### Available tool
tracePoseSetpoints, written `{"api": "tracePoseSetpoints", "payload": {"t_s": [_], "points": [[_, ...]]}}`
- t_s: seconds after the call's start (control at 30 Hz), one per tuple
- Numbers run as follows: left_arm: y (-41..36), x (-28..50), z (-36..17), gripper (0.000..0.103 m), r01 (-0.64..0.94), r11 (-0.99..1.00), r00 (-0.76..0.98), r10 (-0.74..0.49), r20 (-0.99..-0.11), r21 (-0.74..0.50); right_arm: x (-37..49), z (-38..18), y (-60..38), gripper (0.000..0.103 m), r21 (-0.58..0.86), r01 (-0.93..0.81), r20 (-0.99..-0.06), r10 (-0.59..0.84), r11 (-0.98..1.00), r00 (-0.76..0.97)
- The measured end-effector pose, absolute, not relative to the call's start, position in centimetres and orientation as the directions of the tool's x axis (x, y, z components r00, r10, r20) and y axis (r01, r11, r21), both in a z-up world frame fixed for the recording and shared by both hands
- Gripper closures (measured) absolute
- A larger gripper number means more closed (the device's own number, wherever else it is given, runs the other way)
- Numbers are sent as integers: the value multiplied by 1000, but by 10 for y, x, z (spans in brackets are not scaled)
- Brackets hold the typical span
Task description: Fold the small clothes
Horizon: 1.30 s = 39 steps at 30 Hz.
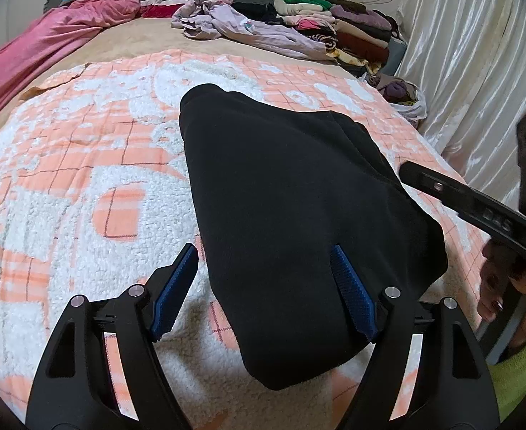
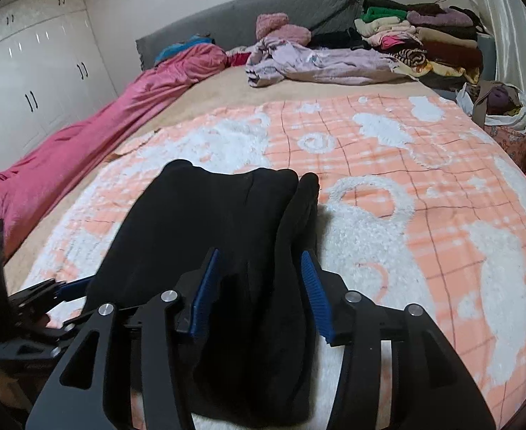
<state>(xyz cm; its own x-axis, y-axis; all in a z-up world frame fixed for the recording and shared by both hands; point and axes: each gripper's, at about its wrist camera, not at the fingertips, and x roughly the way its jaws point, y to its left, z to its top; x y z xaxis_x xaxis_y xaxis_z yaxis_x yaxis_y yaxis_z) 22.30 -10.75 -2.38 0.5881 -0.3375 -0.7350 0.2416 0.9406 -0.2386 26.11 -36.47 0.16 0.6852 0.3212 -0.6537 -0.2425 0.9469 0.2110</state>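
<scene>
Black garment [image 1: 298, 215], folded into a long thick bundle, lies flat on the peach-and-white blanket [image 1: 83, 186] that covers the near part of the bed; its narrow end points away toward the far end of the blanket, its wider end lies nearest the cameras; a second fold of the same cloth shows along its right edge in the right wrist view.

Left gripper [image 1: 264, 286] hangs just above the garment's near left edge with its jaws open; one blue pad [image 1: 175, 290] is over the blanket beside the garment, the other over the black cloth; neither pad presses on it.

Right gripper [image 2: 259, 294] sits over the garment's near right part, jaws apart, blue pads either side of a ridge of cloth without squeezing it; whether they touch the cloth is unclear; a hand and a green sleeve [image 1: 520, 365] show behind it in the left wrist view.

Beyond the blanket lie a pink quilt [image 2: 94, 132] to the left, a crumpled lilac garment [image 2: 316, 62], and a stack of folded clothes [image 2: 431, 39] at the far right; white curtains [image 1: 477, 71] hang to the right of the blanket.
</scene>
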Motion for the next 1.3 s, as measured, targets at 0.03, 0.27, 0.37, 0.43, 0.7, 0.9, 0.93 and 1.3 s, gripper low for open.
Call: {"api": "tracePoseSetpoints", "payload": {"t_s": [0.03,0.27,0.37,0.43,0.7,0.9,0.93,1.3], "points": [[-108,223,-24,34,241,941,589,-337,-735,-238,256,3,-366,57,214,-242,-649,323,946,689],[-108,221,-22,34,240,943,592,-330,-735,-231,233,1,-371,50,214,-232,-640,316,949,700],[-107,219,-21,34,239,943,595,-329,-733,-229,225,-1,-374,47,229,-226,-639,321,947,698],[-105,217,-19,34,237,943,597,-331,-731,-233,220,-4,-375,47,231,-224,-642,321,947,696],[-96,209,-17,34,219,944,605,-331,-724,-248,208,-14,-382,46,261,-211,-647,333,942,686],[-88,205,-16,32,200,945,612,-326,-720,-258,202,-15,-377,41,260,-220,-651,339,940,679],[-87,204,-16,31,197,945,613,-326,-719,-260,202,-16,-377,41,260,-224,-651,342,939,678],[-86,203,-22,31,182,950,603,-313,-733,-255,207,-19,-364,41,257,-248,-666,358,934,655]]}}
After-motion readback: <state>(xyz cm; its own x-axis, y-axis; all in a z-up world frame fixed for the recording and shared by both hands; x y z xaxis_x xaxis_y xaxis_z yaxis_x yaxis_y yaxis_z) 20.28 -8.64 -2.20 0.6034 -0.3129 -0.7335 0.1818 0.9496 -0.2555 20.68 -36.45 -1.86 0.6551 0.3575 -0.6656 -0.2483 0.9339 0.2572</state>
